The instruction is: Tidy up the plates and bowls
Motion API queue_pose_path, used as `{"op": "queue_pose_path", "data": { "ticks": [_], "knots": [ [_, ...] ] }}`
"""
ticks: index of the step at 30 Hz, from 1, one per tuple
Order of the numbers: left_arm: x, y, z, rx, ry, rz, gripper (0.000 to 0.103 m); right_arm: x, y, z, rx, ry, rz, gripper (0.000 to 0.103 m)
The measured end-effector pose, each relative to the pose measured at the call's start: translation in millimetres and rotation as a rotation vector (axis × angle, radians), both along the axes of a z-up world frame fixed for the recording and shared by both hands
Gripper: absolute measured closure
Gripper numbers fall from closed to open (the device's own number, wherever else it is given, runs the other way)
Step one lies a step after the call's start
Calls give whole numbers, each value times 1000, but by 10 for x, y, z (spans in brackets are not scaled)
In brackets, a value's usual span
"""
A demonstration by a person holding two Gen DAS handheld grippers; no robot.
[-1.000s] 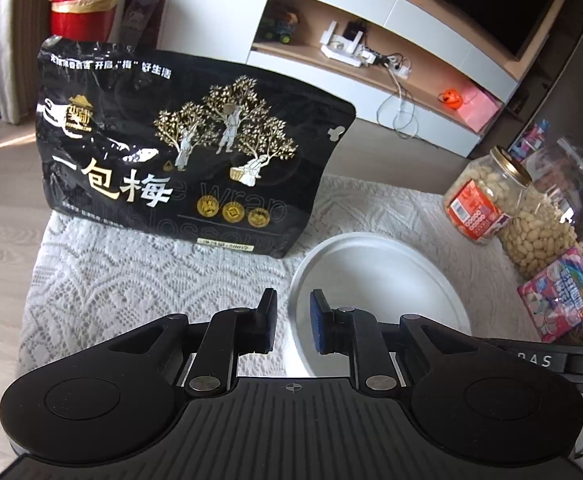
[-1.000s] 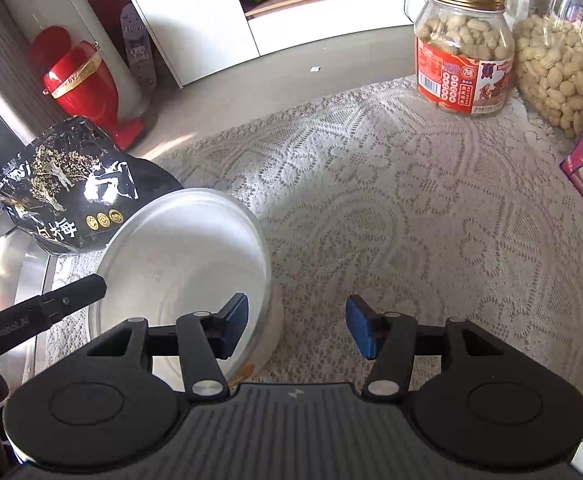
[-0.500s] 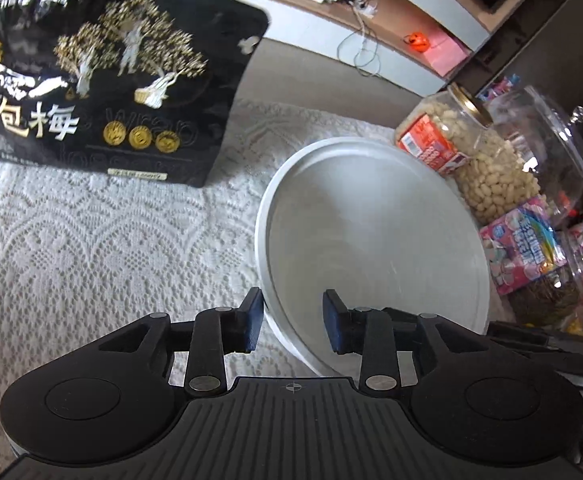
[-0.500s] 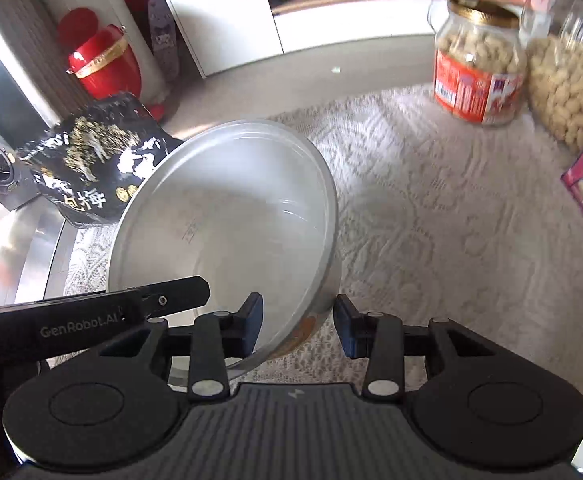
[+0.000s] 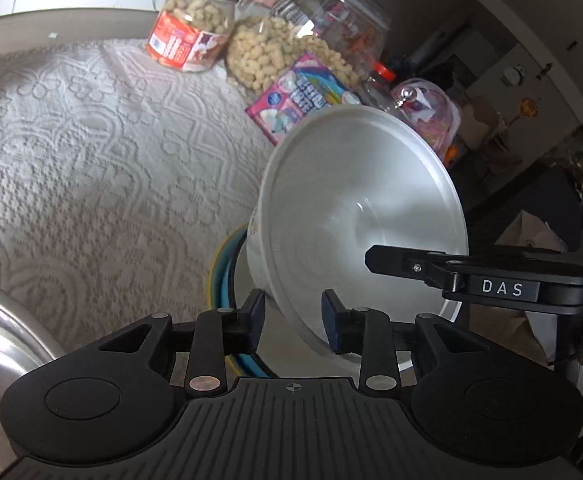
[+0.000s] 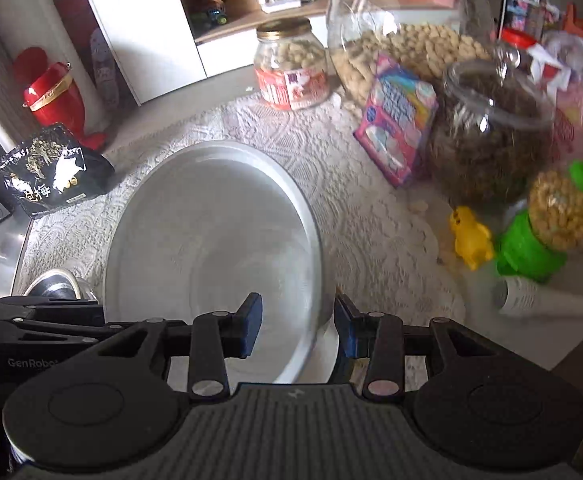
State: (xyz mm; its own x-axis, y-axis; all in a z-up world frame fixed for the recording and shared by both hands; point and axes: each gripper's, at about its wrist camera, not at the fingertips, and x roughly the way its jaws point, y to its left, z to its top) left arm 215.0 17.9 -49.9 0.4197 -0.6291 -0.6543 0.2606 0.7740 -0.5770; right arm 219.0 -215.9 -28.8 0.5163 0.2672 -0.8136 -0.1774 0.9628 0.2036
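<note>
White bowl [image 5: 355,216] tilted, mouth facing right gripper [image 6: 295,322], base down-left over blue-and-yellow plate [image 5: 221,276] (only its rim showing). Rim between fingers of left gripper [image 5: 291,314] and of right; jaws parted on both, contact unclear. Lace tablecloth [image 5: 91,152] beneath, peanut jar [image 5: 191,36] well beyond.

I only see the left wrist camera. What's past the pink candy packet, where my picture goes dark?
Observer: A yellow toy duck sits on the lace cloth, beside a green container.
Child: What about the right one, how is it placed?
Observer: The right tongs straddle the near rim of the white bowl, one finger inside and one outside.
Child: And further left?
Observer: A black snack bag stands at the cloth's left edge.
</note>
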Motion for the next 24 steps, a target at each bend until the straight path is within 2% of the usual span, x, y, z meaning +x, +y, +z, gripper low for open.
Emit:
{"op": "queue_pose_path", "data": {
  "ticks": [1,4,8,11,14,17,20,24],
  "knots": [
    [-31,33,-24,-9,8,3,70,-50,-37,-53,11,6,-3,60],
    [-127,207,25,-62,-23,24,71,-139,-104,-55,21,-17,-7,43],
    [-190,394,159,-128,-99,91,70,-200,-167,37,29,-64,-29,43],
    [-177,394,216,-127,-138,127,70,-193,-168,56,4,-123,-65,43],
    [-204,291,192,-81,-149,119,70,-149,-146,-68,-34,-111,-92,43],
    [-244,116,116,32,-155,110,70,-101,-152,-270,-23,-28,-109,43],
    [-277,-4,36,138,-169,111,69,-116,-192,-403,9,8,-118,43],
    [-290,-48,-2,173,-180,113,69,-171,-287,-451,69,16,-114,43]
  ]
}}
